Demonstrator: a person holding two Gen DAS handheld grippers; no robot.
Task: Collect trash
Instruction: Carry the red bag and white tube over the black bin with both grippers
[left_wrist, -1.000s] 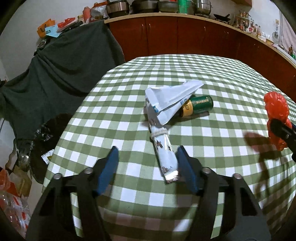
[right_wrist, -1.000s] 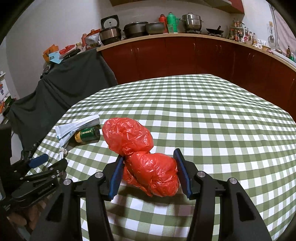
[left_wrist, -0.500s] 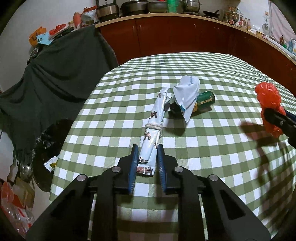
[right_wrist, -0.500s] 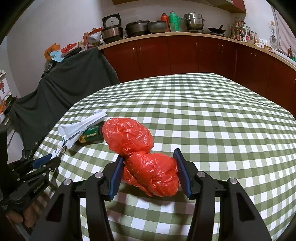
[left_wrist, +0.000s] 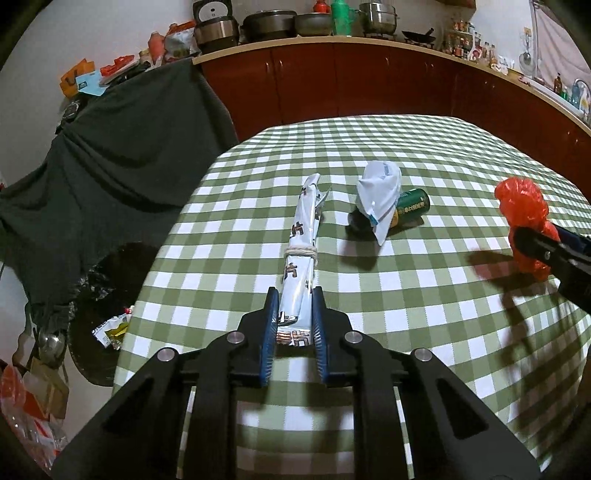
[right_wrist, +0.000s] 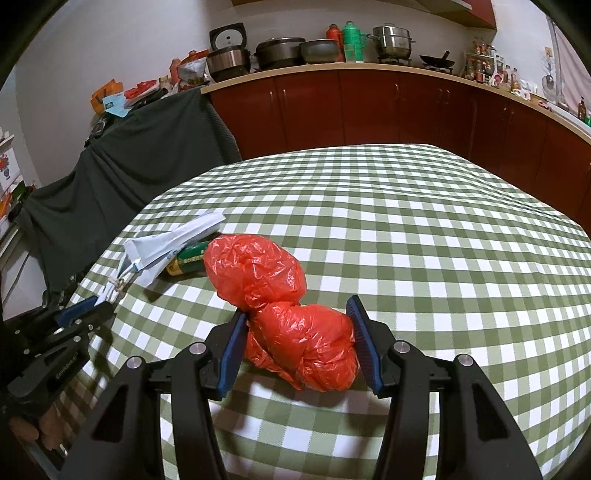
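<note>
My left gripper (left_wrist: 294, 301) is shut on the near end of a long rolled white wrapper (left_wrist: 301, 251) tied with a string, held above the green checked table (left_wrist: 424, 306). A white crumpled packet (left_wrist: 380, 194) lies over a green can (left_wrist: 412, 206) further back. My right gripper (right_wrist: 298, 314) is shut on a crumpled red plastic bag (right_wrist: 280, 295), also seen at the right of the left wrist view (left_wrist: 522, 218). The packet (right_wrist: 173, 245) and can (right_wrist: 188, 258) show left in the right wrist view, with the left gripper (right_wrist: 85, 308) beyond them.
A dark green cloth (left_wrist: 110, 166) drapes over furniture to the left. A black bin with wrappers (left_wrist: 99, 314) sits on the floor beside the table's left edge. Red-brown cabinets (right_wrist: 369, 110) with pots on the counter run behind.
My left gripper closed on the rolled wrapper's near end and lifted and turned it straight ahead, away from the packet and can. The right gripper kept holding the red bag.
</note>
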